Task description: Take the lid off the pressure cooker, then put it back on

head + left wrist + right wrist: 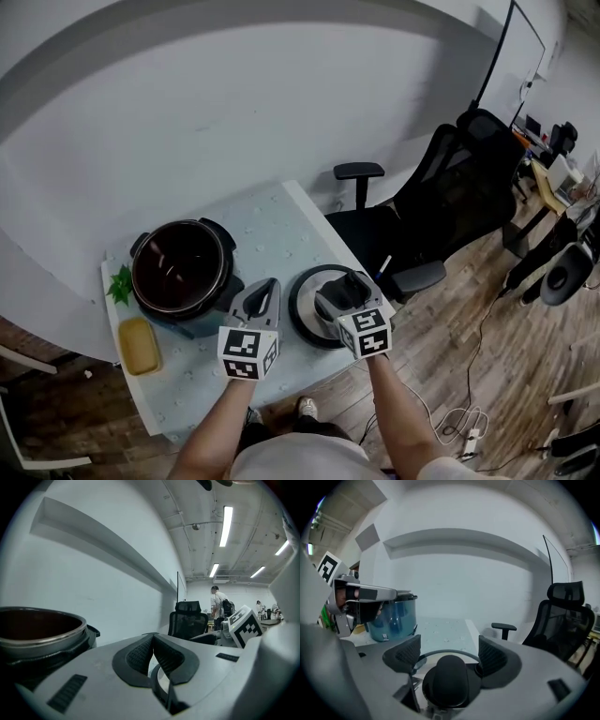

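On the white table (272, 220), the right gripper (349, 284) stands open astride the round dark lid (305, 309) and its knob (450, 681). The left gripper (270, 285) is closed, empty.

Left hand-held gripper (269, 285): jaws together, pointing far.
Right hand-held gripper (353, 281): jaws apart, pointing far.
Left forearm (211, 427): extended from near side.
Right forearm (398, 412): likewise extended.
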Available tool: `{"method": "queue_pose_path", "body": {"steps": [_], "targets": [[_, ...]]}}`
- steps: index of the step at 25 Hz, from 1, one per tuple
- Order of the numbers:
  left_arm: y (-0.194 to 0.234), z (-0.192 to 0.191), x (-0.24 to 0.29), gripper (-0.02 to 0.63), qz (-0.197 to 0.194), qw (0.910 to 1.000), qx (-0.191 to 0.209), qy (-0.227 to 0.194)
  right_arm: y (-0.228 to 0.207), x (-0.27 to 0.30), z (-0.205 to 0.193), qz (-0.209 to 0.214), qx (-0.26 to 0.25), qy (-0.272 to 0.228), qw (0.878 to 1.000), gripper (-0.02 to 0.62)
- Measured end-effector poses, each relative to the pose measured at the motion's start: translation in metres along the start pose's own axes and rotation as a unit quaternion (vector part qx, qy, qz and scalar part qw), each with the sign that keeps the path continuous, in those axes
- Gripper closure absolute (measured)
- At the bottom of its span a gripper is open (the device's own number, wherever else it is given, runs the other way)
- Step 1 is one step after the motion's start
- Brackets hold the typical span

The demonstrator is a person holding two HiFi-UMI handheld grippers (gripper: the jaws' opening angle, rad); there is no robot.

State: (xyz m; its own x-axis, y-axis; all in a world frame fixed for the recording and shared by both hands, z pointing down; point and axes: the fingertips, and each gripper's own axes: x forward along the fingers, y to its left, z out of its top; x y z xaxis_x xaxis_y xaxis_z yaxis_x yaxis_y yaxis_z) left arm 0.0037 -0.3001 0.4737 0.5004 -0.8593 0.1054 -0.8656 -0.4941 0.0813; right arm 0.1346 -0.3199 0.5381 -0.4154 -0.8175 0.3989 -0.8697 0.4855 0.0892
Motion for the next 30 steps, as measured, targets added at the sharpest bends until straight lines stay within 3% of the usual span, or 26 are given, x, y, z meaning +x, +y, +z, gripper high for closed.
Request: {"method": "queue_pose_path", "body": {"steps": [14, 22, 30], "targets": [[-0.004, -0.05, -0.003, 0.592, 0.007, 0.9985, -0.032, 0.044, -0.001, 0.037, -0.074, 0.023, -0.004, 0.117, 0.993, 0.243], [-0.008, -0.057, -0.005, 0.592, 0.003, 0.998, -0.039, 0.05, 0.002, 0.038, -0.075, 0.038, -0.006, 0.13, 0.991, 0.296], [-0.008, -0.052, -0.009, 0.592, 0.001, 0.9981, -0.038, 0.048, -0.002, 0.038, -0.075, 0.021, 0.01, 0.132, 0.991, 0.314]]}}
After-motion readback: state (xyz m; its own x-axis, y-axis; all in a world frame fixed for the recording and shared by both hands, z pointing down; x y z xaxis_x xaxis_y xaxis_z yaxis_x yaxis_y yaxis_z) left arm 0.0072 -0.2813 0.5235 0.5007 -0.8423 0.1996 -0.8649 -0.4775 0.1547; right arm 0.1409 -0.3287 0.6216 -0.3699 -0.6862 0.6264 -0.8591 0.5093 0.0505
